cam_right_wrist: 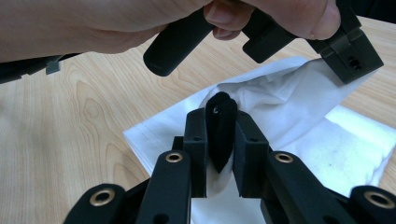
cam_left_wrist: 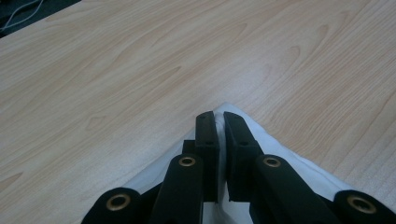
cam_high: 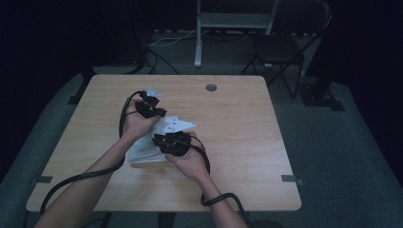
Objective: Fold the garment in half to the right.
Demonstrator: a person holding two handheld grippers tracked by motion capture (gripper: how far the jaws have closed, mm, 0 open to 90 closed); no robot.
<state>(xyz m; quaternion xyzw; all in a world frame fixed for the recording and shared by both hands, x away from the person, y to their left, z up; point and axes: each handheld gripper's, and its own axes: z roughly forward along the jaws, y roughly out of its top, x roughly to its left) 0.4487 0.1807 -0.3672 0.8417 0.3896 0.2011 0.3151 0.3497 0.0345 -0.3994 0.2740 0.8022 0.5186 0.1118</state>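
In the high view, both forearms are seen entering from the bottom edge and converging at the centre-left of the wooden table (cam_high: 237,123). The left gripper (cam_high: 151,110) is held above and left of the right gripper (cam_high: 172,142), with the white cloth (cam_high: 142,151) beneath and between them. The left jaws are clamped on a cloth edge (cam_left_wrist: 280,154). The right jaws are closed on a small black piece (cam_right_wrist: 220,130) against the cloth (cam_right_wrist: 289,102). Bare tabletop is left open toward the right and upper edges.

Dark-curtained lab (studio-like): lone wooden table (cam_high: 237,123), folding chair (cam_high: 278,50), floor cables (cam_high: 166,40).
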